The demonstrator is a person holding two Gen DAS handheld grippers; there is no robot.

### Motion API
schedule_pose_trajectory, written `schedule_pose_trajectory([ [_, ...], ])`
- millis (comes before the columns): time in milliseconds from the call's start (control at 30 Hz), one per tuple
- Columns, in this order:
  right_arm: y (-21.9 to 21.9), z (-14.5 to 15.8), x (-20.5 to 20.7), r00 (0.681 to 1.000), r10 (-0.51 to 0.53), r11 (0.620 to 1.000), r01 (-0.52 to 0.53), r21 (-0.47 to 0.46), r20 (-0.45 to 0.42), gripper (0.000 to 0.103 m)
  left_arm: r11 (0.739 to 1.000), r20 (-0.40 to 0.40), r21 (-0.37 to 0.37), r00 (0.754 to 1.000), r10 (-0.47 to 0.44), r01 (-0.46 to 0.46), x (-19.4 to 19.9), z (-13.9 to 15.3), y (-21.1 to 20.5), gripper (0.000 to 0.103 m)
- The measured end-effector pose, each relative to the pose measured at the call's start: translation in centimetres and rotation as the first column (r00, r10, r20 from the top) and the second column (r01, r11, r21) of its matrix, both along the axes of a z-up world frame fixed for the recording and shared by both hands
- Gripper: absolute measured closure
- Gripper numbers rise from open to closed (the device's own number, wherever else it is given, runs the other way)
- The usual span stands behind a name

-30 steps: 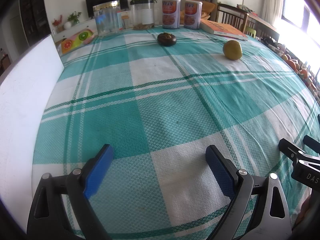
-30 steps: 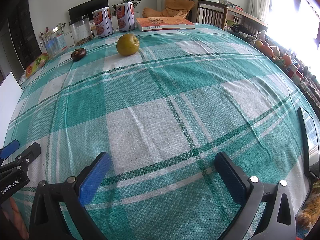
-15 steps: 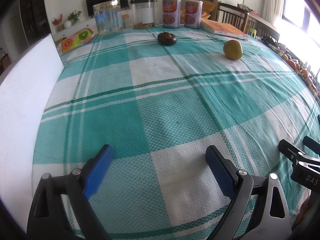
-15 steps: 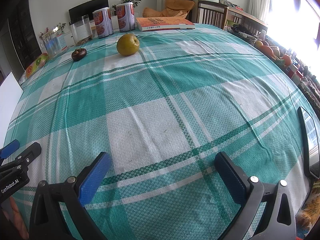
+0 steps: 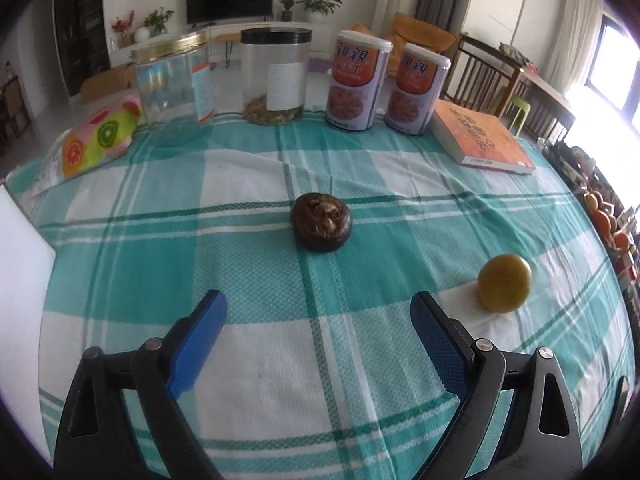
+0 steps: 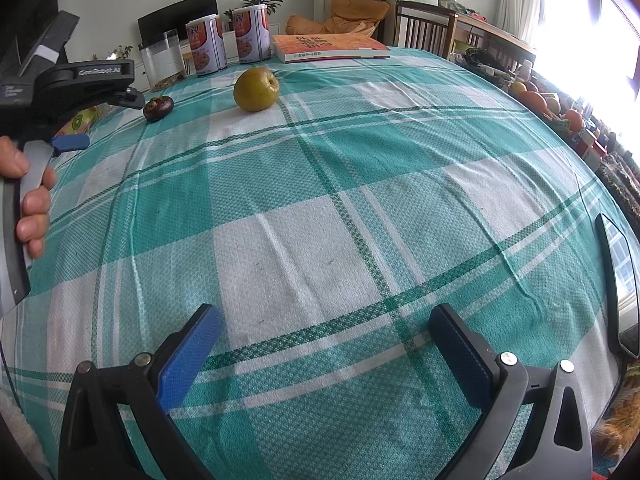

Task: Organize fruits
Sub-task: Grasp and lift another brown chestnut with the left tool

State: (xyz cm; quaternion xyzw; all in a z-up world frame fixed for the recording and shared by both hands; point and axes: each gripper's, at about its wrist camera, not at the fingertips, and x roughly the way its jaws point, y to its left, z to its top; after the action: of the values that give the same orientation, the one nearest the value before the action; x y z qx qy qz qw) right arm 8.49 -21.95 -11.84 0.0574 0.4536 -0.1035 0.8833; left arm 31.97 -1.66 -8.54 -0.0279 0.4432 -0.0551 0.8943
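Worktop (image 5: 260, 380): mangosteen (image 5: 321, 222) ahead of wide-jawed left gripper (image 5: 318, 320), yellow pear (image 5: 505, 289) rightward, jars (image 5: 276, 76), cans (image 5: 357, 80), book (image 5: 480, 138) behind; right gripper (image 6: 324, 332) wide-jawed, empty.

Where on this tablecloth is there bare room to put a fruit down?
The widest bare cloth lies near the right tool, ahead to the yellow fruit and right to the black-framed panel. Another patch sits between the left tool and the dark fruit. The far edge is crowded: jars, cans, book.
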Motion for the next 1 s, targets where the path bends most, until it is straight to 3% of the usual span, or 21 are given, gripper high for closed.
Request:
schedule_pose_trajectory([
  [167,0.0,0.0,0.0,1.0,0.002,1.0,-0.002,-0.001,-0.001,0.0,0.99,0.016,0.138,0.999,-0.027,0.025,4.3,-1.3,-2.5,0.009],
  [300,0.1,0.0,0.1,1.0,0.006,1.0,-0.006,-0.001,-0.002,0.0,0.993,-0.015,0.114,1.0,0.002,-0.001,6.1,-2.5,-2.0,0.011],
  [333,0.1,0.0,0.1,1.0,0.006,1.0,-0.006,-0.001,-0.002,0.0,0.994,-0.018,0.107,1.0,0.013,-0.011,6.2,-2.6,-1.7,0.015],
  [367,0.1,0.0,0.1,1.0,0.006,1.0,-0.006,-0.001,-0.002,0.0,0.996,-0.017,0.092,1.0,0.016,-0.015,6.2,-2.7,-1.3,0.045],
  [400,0.2,0.0,0.1,1.0,0.006,1.0,-0.006,-0.001,-0.002,0.0,0.997,-0.033,0.072,0.999,0.007,-0.004,6.2,-2.9,-1.1,0.053],
  [500,0.1,0.0,0.1,1.0,0.006,1.0,-0.006,-0.002,-0.002,0.0,0.996,-0.007,0.094,1.0,-0.002,0.002,5.2,-2.5,-0.7,0.055],
  [700,0.2,0.0,0.1,1.0,0.006,1.0,-0.006,-0.002,-0.002,0.0,0.996,0.007,0.082,0.999,-0.038,0.038,-0.2,0.2,0.1,0.055],
  [833,0.2,0.0,0.1,1.0,0.007,1.0,-0.007,-0.001,-0.002,0.0,1.0,-0.008,0.021,1.0,-0.02,0.02,-6.5,2.2,1.2,0.055],
  [1000,0.2,0.0,0.1,1.0,0.007,1.0,-0.007,-0.001,-0.001,0.0,0.999,-0.048,0.004,0.998,-0.035,0.035,-14.5,2.5,1.6,0.054],
])
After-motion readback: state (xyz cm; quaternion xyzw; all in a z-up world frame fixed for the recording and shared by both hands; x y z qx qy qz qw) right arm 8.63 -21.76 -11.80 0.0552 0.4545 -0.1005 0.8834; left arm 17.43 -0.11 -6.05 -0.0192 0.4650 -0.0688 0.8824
